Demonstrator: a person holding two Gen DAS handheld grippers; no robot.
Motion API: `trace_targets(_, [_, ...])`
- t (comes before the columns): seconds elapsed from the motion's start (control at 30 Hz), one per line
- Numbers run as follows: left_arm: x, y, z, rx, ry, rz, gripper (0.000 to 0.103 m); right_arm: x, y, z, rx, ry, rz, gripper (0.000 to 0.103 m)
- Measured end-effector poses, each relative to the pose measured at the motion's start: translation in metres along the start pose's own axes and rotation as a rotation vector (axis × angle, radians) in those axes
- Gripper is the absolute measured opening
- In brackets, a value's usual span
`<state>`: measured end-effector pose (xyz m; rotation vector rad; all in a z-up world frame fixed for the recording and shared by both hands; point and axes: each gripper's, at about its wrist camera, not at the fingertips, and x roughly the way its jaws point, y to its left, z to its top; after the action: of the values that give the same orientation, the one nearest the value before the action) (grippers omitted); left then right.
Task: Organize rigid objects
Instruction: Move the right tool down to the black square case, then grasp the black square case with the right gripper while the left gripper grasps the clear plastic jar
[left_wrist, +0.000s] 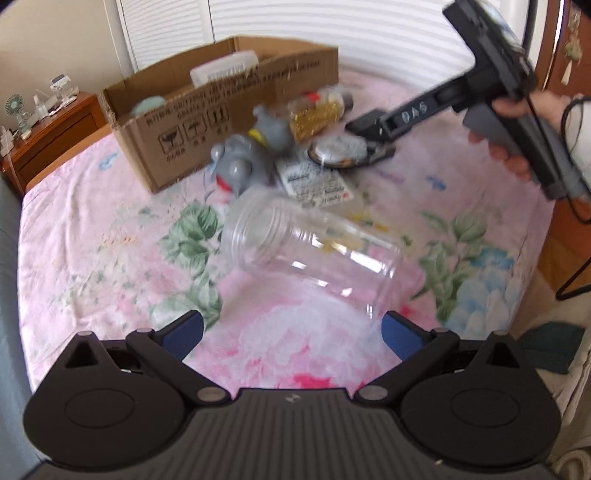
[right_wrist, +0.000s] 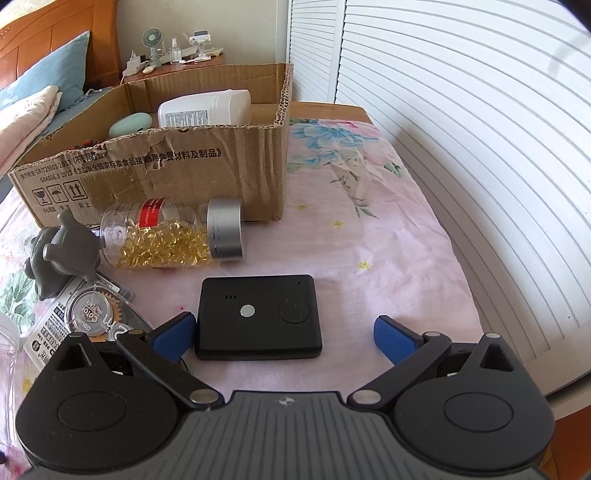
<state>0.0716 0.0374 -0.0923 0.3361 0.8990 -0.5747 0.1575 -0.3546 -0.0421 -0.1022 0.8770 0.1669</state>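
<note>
On the bed, near its far end, cardboard box (right_wrist: 155, 173) already holds a white container (right_wrist: 203, 107) and a mint-green item (right_wrist: 130, 124); sorting is partly done, loose items remain in front of it. Left gripper (left_wrist: 291, 334) is released, jaws wide, empty, with clear plastic jar (left_wrist: 314, 251) lying on its side just ahead, mouth toward the box. Grey toy (right_wrist: 61, 254), capsule bottle (right_wrist: 170, 232) and blister pack (right_wrist: 88, 315) lie mid-bed by the box's front wall. Right gripper (right_wrist: 284, 338) is released too, straddling black device (right_wrist: 258, 317); left pad touching or nearly touching its edge, right pad apart. Likely step: grasping that device. Next: centre, close, lift into box. Surface is soft pink floral sheet (right_wrist: 388, 240), wrinkled. Louvred doors right, nightstand (right_wrist: 173, 68) behind box.
</note>
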Motion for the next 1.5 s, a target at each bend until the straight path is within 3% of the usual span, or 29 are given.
trace_targets(0.23, [0.013, 0.007, 0.011, -0.021, -0.029, -0.029, 0.103, 0.0, 0.0, -0.001, -0.006, -0.009, 0.004, 0.103])
trace_targets(0.5, [0.018, -0.006, 0.023, 0.025, -0.082, 0.042, 0.102, -0.001, -0.001, -0.005, -0.013, -0.038, 0.01, 0.103])
trace_targets(0.73, [0.021, -0.008, 0.026, -0.038, -0.094, 0.075, 0.102, 0.001, 0.002, -0.004, 0.002, -0.044, -0.006, 0.103])
trace_targets(1.03, [0.02, -0.011, 0.029, -0.062, -0.089, 0.112, 0.102, 0.003, 0.005, -0.003, -0.054, -0.06, 0.051, 0.102])
trace_targets(1.33, [0.02, -0.011, 0.03, -0.047, -0.09, 0.123, 0.102, -0.007, 0.01, -0.002, -0.094, -0.066, 0.083, 0.074])
trace_targets(1.5, [0.015, -0.009, 0.031, -0.054, -0.099, 0.118, 0.102, -0.007, 0.009, -0.001, -0.1, -0.061, 0.085, 0.075])
